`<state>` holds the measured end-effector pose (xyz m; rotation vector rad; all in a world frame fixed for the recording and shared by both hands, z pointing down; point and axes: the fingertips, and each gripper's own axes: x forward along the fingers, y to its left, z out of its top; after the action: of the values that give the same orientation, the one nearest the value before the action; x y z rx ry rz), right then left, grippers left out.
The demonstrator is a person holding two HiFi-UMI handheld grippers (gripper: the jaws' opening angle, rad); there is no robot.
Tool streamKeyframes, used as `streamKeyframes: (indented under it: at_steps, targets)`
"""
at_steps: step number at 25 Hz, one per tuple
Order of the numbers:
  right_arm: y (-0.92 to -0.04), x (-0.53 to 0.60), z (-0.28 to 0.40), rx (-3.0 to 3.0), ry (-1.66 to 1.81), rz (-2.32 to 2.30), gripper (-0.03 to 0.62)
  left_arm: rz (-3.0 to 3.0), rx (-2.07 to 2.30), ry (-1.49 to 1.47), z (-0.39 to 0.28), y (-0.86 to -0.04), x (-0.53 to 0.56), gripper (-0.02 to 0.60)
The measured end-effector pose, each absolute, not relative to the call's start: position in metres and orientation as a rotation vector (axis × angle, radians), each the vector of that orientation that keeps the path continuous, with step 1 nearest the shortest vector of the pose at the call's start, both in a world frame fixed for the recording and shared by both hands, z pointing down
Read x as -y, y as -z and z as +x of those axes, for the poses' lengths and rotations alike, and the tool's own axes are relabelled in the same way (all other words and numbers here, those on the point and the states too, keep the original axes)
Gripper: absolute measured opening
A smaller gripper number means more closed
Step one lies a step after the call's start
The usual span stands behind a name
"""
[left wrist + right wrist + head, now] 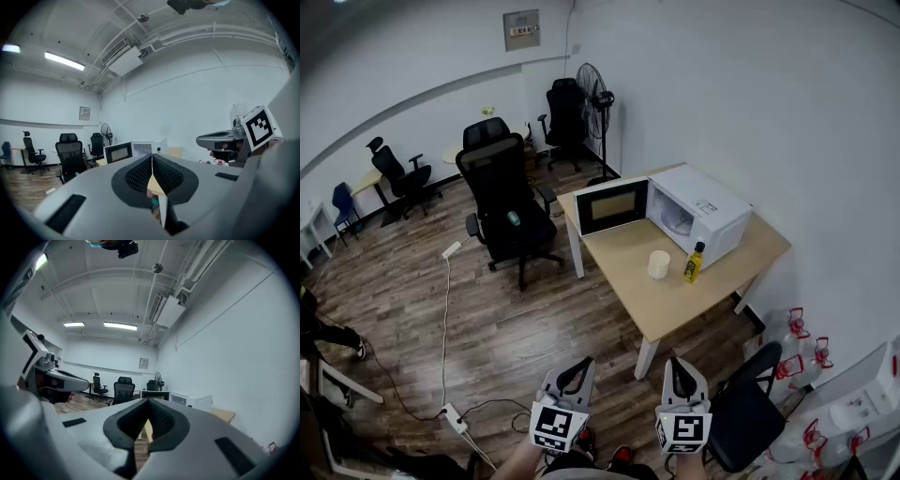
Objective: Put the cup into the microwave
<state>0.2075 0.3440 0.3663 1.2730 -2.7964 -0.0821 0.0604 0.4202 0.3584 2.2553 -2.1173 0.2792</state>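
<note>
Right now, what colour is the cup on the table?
White cup; head view shows it best.

Looks like an office room. Holds several black swivel chairs [508, 202] on a wood-look floor [412, 309], with pale desks [367, 183] along the white far wall [412, 94]. Has a pedestal fan [595, 94] in the corner, a power strip [453, 249] with its cable [445, 319] trailing over the floor, and a white microwave [698, 211] on a plain wooden table [666, 300]. Overhead, shows strip lights [64, 61], exposed pipes [211, 35] and a ceiling air-conditioning unit [124, 58]
</note>
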Motion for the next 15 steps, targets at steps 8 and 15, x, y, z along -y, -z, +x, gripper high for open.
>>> streamKeyframes:
  at_steps: [8,15]
  targets:
    - [-0.370,-0.329,0.210,2.811,0.041,1.265,0.017,2.246,2.111,-0.294,0.062,-0.364,-0.404,0.026]
    - [-0.375,-0.317,0.216,2.811,0.012,1.272,0.017,2.245,2.112,-0.301,0.066,-0.365,-0.392,0.026]
